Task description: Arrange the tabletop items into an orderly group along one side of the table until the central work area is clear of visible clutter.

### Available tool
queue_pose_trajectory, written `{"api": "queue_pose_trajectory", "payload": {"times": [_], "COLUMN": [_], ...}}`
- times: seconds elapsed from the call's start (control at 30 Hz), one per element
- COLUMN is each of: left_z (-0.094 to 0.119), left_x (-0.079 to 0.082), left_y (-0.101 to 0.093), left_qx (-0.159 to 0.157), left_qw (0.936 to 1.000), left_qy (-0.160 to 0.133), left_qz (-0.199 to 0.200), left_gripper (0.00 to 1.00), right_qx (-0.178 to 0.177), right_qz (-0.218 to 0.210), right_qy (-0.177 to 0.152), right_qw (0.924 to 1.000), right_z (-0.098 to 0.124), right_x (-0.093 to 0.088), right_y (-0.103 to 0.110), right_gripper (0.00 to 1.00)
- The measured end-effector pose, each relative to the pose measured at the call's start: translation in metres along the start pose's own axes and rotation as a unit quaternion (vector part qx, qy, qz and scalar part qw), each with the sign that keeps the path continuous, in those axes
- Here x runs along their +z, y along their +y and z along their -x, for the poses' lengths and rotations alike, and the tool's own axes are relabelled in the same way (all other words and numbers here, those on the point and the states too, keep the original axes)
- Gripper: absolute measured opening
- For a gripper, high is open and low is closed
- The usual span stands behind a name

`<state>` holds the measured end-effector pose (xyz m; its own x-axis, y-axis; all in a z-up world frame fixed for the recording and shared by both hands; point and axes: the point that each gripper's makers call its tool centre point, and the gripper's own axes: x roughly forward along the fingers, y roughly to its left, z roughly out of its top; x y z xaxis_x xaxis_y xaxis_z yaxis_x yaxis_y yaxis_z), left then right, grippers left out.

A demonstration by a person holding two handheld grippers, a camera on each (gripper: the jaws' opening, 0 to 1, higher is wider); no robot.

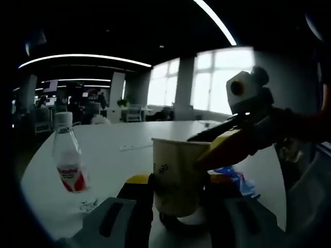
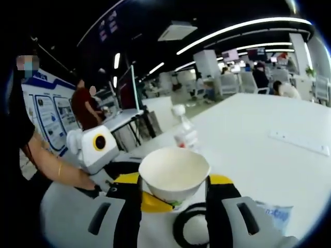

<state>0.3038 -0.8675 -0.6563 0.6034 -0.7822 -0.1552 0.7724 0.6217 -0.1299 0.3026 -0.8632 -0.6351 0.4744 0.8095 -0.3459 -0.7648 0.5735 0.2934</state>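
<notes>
A cream paper cup (image 1: pixel 176 175) (image 2: pixel 173 178) stands upright between both grippers. My left gripper (image 1: pixel 177 182) has its yellow-tipped jaws pressed against the cup's two sides. My right gripper (image 2: pixel 174 180) comes in from the right of the left gripper view. There its dark finger (image 1: pixel 217 132) passes behind the cup's rim, and its orange finger (image 1: pixel 227 150) lies on the near side. A black ring (image 1: pixel 173 223) (image 2: pixel 189 227) lies on the white table (image 1: pixel 119 160) under the cup. A clear bottle (image 1: pixel 68 155) (image 2: pixel 185 132) with a red label stands further off.
A blue wrapper (image 1: pixel 235 178) (image 2: pixel 276 214) lies close to the cup. A small crumpled wrapper (image 1: pixel 89 205) lies near the bottle, and a white strip (image 1: pixel 135 147) (image 2: pixel 297 142) lies farther out. A person's forearm (image 2: pixel 51 165) holds the left gripper. Office desks and chairs stand beyond.
</notes>
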Motion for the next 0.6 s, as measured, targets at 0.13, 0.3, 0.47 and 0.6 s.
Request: {"api": "queue_pose_trajectory", "payload": {"times": [0.13, 0.3, 0.47, 0.6], "left_z": [-0.007, -0.014, -0.022, -0.026], "left_x": [-0.004, -0.010, -0.017, -0.023], "left_y": [0.011, 0.022, 0.034, 0.041], "left_qx": [0.010, 0.025, 0.042, 0.053], "left_qw": [0.9999, 0.9996, 0.9988, 0.9980], "left_qy": [-0.001, -0.008, -0.020, -0.022], "left_qz": [-0.003, -0.008, -0.012, -0.025], "left_gripper": [0.37, 0.37, 0.37, 0.37], "right_qx": [-0.002, 0.000, 0.001, 0.001], "right_qz": [0.005, 0.016, 0.013, 0.016], "right_qy": [-0.011, -0.020, -0.026, -0.024], "right_qw": [0.9999, 0.9997, 0.9996, 0.9996], "right_z": [-0.010, -0.022, -0.032, -0.038], "right_x": [0.002, 0.002, 0.000, -0.004], "right_y": [-0.008, -0.017, -0.028, -0.033], "right_gripper": [0.45, 0.47, 0.47, 0.47]}}
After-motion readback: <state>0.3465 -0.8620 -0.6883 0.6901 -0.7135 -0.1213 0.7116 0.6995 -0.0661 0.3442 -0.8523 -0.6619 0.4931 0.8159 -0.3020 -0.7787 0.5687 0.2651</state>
